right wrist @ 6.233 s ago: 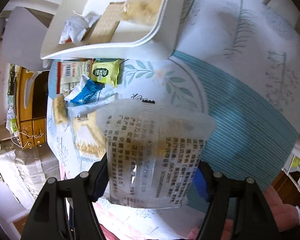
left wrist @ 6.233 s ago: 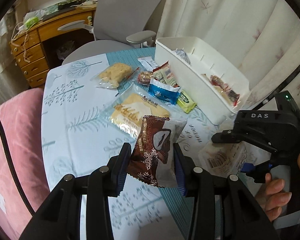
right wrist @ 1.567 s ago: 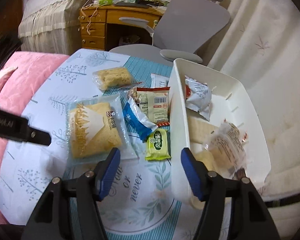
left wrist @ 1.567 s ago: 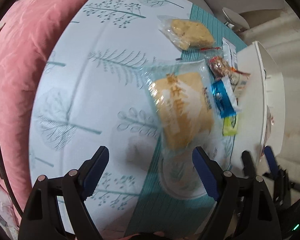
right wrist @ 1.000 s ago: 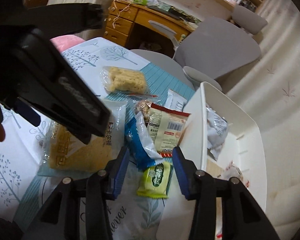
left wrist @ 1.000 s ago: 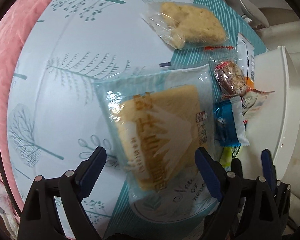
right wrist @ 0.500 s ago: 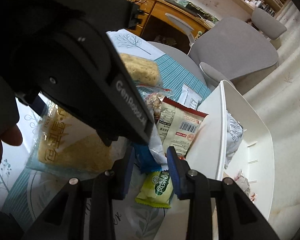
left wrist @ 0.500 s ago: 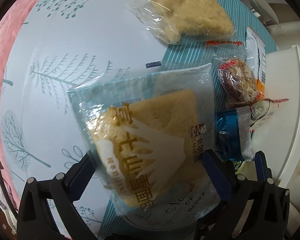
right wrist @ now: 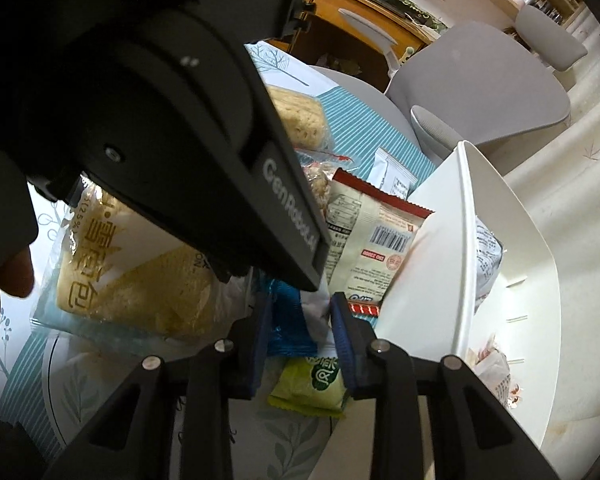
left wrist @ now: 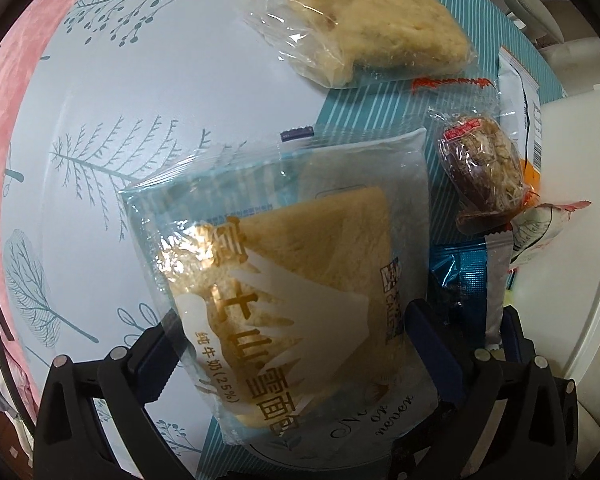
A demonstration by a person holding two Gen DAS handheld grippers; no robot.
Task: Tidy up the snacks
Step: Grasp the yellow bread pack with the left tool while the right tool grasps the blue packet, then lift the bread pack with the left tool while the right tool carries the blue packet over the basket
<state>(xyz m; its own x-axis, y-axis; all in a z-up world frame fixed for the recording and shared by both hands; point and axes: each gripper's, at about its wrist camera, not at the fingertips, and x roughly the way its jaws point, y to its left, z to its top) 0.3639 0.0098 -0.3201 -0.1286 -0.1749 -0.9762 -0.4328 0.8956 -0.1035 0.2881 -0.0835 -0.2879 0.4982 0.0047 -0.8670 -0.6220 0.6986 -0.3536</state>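
Left gripper (left wrist: 296, 344): jaws wide, straddling bread packet (left wrist: 300, 284) flat on tabletop (left wrist: 140, 92), no squeeze seen. Right gripper (right wrist: 300, 336): jaws just closing around blue wrapper (right wrist: 290, 320), contact unclear, beside white bin (right wrist: 464, 264).

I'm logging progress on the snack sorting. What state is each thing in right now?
Left gripper: open wide, astride the bread pack, which lies between its fingers.
Bread pack: sealed, flat on the table.
Right gripper: jaws just closing around the blue packet.
Blue packet: sealed, between the fingers.
Green packet: on the table, untouched.
Bin: open, snacks inside.
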